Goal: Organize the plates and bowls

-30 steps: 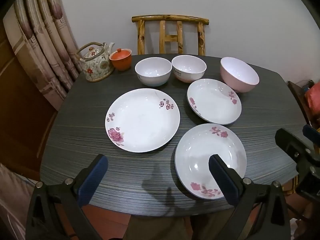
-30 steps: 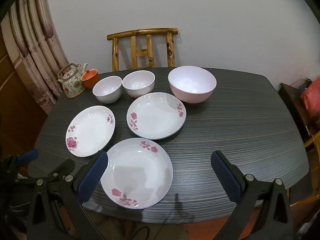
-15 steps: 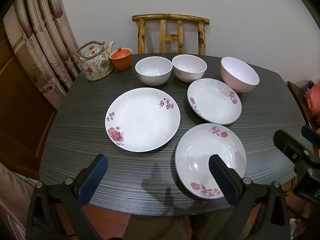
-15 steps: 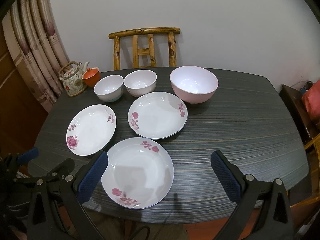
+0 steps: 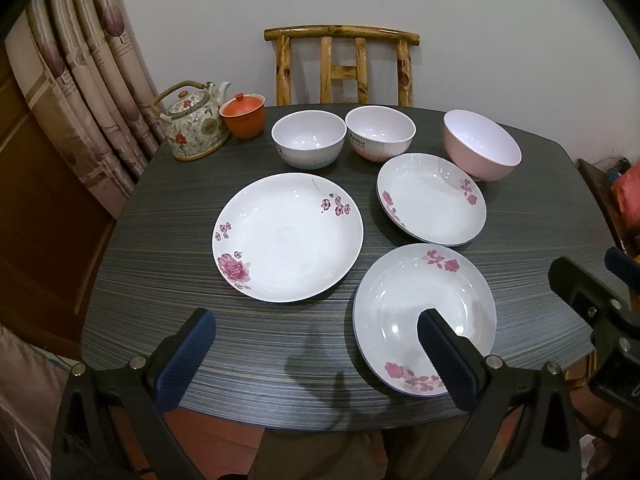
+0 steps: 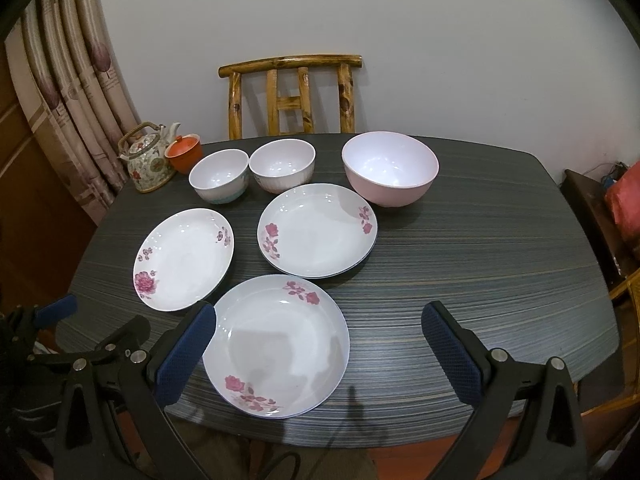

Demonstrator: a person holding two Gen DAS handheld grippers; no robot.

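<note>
Nothing stacked yet — left claw (image 5: 316, 344) and right claw (image 6: 320, 338) are both hovering spread, empty. Next move, probably: gripping the nearest white floral ceramic plate (image 6: 276, 344) by its rim.

Both wrist cameras are looking forward and slightly down from the near edge of the table (image 5: 520, 216), past their own spread fingers (image 5: 186, 354), toward the chair (image 5: 344, 66) at the wall. The left view is sitting further left; the right is showing more bare table (image 6: 480, 248). Both are sharing the plates and bowls.
</note>
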